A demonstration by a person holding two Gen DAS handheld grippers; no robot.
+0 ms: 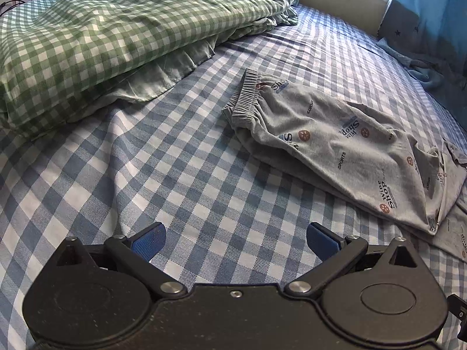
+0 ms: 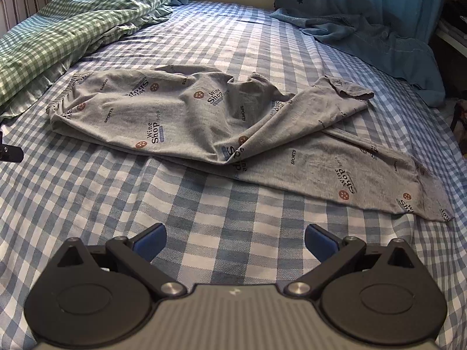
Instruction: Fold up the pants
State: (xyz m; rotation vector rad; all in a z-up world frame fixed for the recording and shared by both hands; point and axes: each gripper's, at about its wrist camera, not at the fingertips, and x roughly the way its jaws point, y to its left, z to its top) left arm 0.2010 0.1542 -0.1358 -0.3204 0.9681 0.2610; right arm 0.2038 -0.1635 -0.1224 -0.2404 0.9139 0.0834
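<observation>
From my left wrist, my left gripper (image 1: 235, 240) spread wide and empty over the blue checked sheet (image 1: 151, 175), grey pants (image 1: 344, 145) rumpled beyond it, green checked pillow (image 1: 116, 29) past their waistband, from my right wrist, my right gripper (image 2: 235, 240) equally parted, holding nothing, pants (image 2: 204, 122) sprawled on the sheet (image 2: 116, 192) ahead, blue blanket (image 2: 379, 46) behind them

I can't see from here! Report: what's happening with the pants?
Both grippers open, left, right. Grey pants rumpled, unfolded on the bed. Nothing blocking.
</observation>
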